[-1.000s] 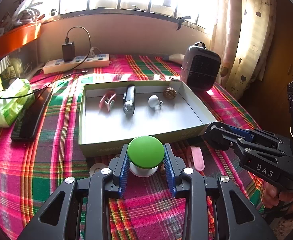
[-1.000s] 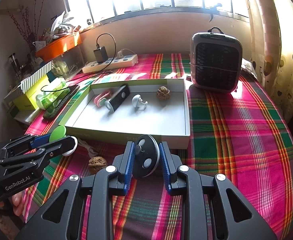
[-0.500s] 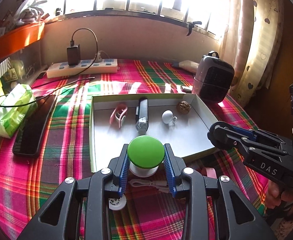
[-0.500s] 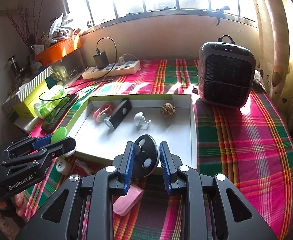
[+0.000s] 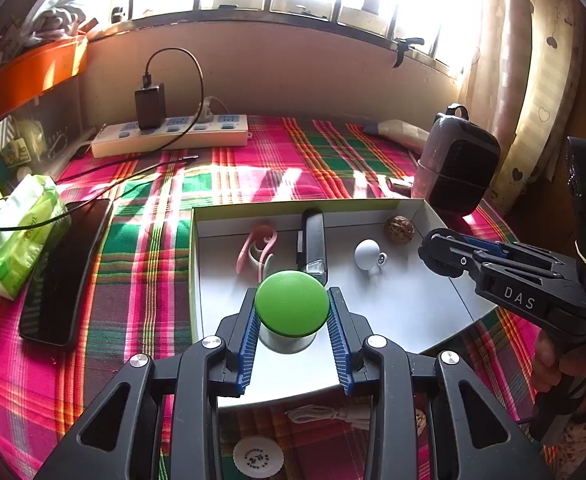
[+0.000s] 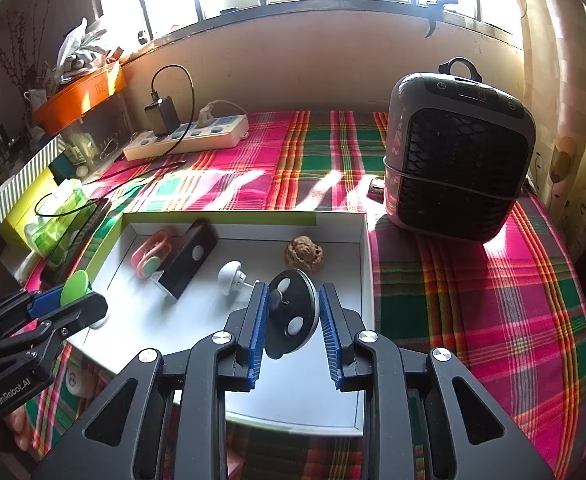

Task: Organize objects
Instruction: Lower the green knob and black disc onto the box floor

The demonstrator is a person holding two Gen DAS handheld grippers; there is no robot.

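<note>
Tray [image 5: 195,280], a shallow white cardboard one with a yellow-green outer rim, sits in the middle of my counter [image 5: 141,248] under its red, pink and green plaid cloth. Along the tray's far wall I see four things in a row: a pink clip [image 5: 258,249] toward the left corner, a black oblong device [image 5: 313,244] with a clear end beside it, a small white knob-shaped hook [image 5: 368,255], and a walnut [image 5: 399,230] in the far right corner.

My left gripper [image 5: 292,322] has its blue ribbed pads closed narrow against a green-capped white button [image 5: 291,300], a glossy round green dome on a short white base, held over the near left part of the tray floor; I cannot tell whether the base touches it. My right gripper [image 6: 293,322] is clamped on a black disc [image 6: 293,312] standing on edge, with a small stud and two pale round spots on its face, held over the tray's near right part.

On the cloth by the counter's near edge lie a white round token [image 5: 258,458] and a coiled white cable [image 5: 325,414]. A black phone [image 5: 65,272] and a green tissue pack [image 5: 19,236] lie near the left edge, a white power strip [image 5: 169,136] with a black charger plugged in lies along the far edge, and a grey heater [image 6: 459,156] stands just beyond the tray's far right corner.
</note>
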